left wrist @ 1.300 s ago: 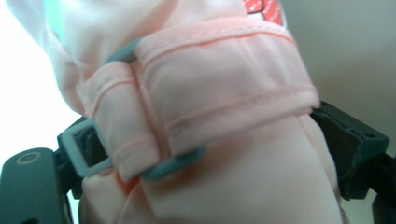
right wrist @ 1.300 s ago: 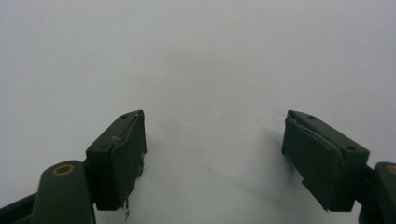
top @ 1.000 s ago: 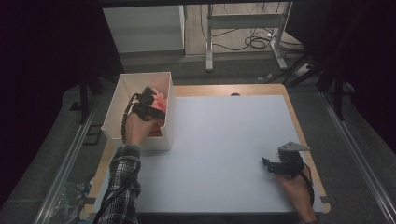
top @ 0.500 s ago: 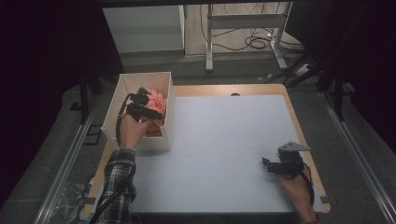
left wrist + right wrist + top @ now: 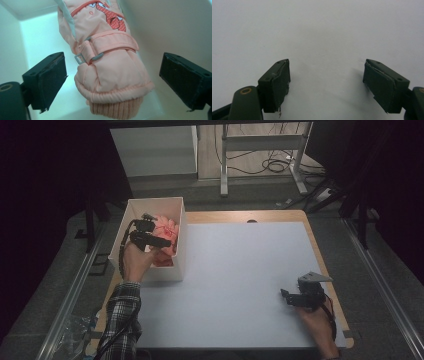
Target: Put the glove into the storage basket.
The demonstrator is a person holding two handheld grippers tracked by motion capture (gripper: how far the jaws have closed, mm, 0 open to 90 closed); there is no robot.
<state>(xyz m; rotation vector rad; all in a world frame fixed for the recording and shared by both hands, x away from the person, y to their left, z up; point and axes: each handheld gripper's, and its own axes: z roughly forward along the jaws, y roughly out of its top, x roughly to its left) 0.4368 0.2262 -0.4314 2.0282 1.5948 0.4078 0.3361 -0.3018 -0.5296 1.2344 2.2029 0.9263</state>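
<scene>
Just open left gripper (image 5: 112,75) fingers astride unlabelled pink glove (image 5: 110,62); right gripper (image 5: 327,82) wide, empty.

No readable text, labels, brands or numbers anywhere. Pink glove (image 5: 110,65) carries just a red dotted cartoon print, no lettering. White box (image 5: 131,210) and worktop (image 5: 240,270) are plain, unmarked.

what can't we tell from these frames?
- Box contents, high view: the left gripper and hand cover most of the pink glove; whether more lies under it is unclear.
- Glove fingers, left gripper view: cut off by the top edge.
- Right gripper, high view: too small to judge jaw gap; its own view shows them apart over bare table.
</scene>
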